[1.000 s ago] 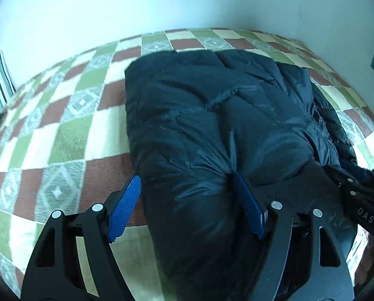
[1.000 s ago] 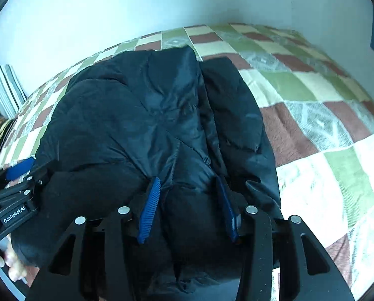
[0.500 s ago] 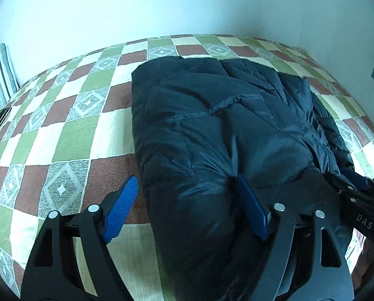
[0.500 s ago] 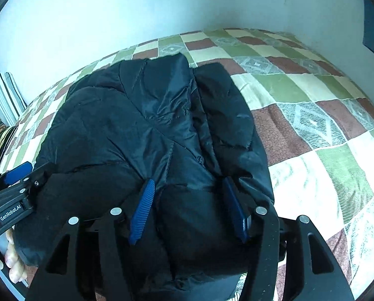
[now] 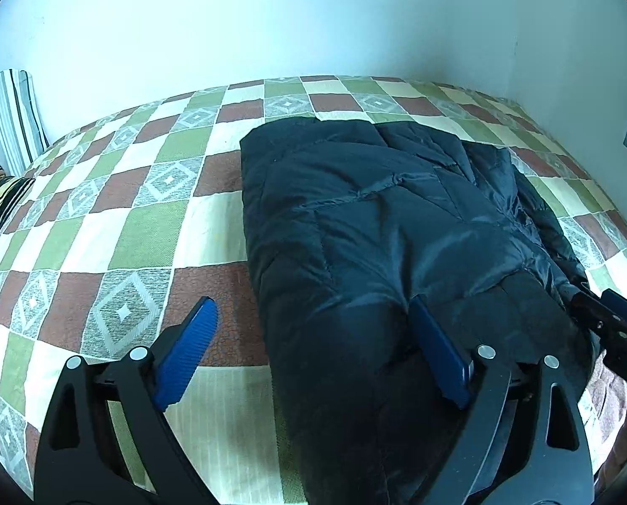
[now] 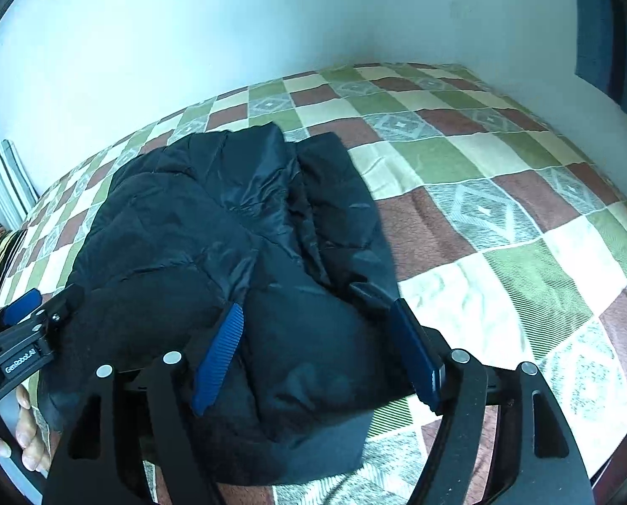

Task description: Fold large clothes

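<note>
A dark navy puffer jacket lies folded in a bundle on the checkered bed; it also shows in the right wrist view. My left gripper is open at the bundle's near left corner, its right pad pressing into the fabric and its left pad over the bedspread. My right gripper is open and straddles the bundle's near right corner, with the fabric between its blue pads. Each gripper shows at the edge of the other's view: the right one, the left one.
The bedspread has green, brown and cream squares. A white wall runs behind the bed. A striped pillow stands at the far left. A dark blue curtain hangs at the far right. The bed's near edge is just below the grippers.
Both grippers have pulled back and risen a little from the jacket, so more of the bed shows. The right gripper's jaws have spread wider. The jacket lies still.
</note>
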A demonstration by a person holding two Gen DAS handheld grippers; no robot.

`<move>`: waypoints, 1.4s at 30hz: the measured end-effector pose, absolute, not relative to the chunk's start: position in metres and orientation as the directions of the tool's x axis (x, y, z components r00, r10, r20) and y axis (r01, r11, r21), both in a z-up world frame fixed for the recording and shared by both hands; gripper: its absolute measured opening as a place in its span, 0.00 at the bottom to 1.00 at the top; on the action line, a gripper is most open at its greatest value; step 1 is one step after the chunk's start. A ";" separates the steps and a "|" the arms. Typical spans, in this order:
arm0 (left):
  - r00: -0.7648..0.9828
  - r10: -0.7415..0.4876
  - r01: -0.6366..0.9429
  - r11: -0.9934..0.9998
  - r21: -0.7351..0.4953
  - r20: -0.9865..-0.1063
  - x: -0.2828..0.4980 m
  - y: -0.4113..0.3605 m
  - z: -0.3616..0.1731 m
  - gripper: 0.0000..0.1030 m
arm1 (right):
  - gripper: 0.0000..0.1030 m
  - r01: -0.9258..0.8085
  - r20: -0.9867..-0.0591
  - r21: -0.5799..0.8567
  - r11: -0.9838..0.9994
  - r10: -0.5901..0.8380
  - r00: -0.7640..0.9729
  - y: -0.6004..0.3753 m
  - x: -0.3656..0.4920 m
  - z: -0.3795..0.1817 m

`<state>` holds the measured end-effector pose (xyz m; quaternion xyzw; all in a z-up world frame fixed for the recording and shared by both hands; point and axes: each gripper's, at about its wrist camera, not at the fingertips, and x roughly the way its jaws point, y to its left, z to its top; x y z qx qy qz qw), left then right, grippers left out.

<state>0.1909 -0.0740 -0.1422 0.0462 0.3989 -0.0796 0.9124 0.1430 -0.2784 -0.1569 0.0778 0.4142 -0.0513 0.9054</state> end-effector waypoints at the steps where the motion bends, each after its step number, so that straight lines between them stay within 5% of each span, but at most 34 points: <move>1: 0.675 -0.102 0.179 0.983 0.028 -0.731 0.188 -0.073 -0.138 0.89 | 0.69 0.162 -0.757 0.102 0.982 -0.030 0.653 -0.280 0.142 -0.155; 20: 0.788 -0.048 0.081 0.996 0.026 -0.613 0.125 -0.049 -0.064 0.98 | 0.76 0.078 -0.679 0.092 0.993 0.005 0.734 -0.243 0.101 -0.096; 42: 0.801 -0.029 0.069 0.997 0.045 -0.598 0.110 -0.048 -0.059 0.98 | 0.76 0.027 -0.658 0.069 0.997 0.025 0.752 -0.220 0.090 -0.085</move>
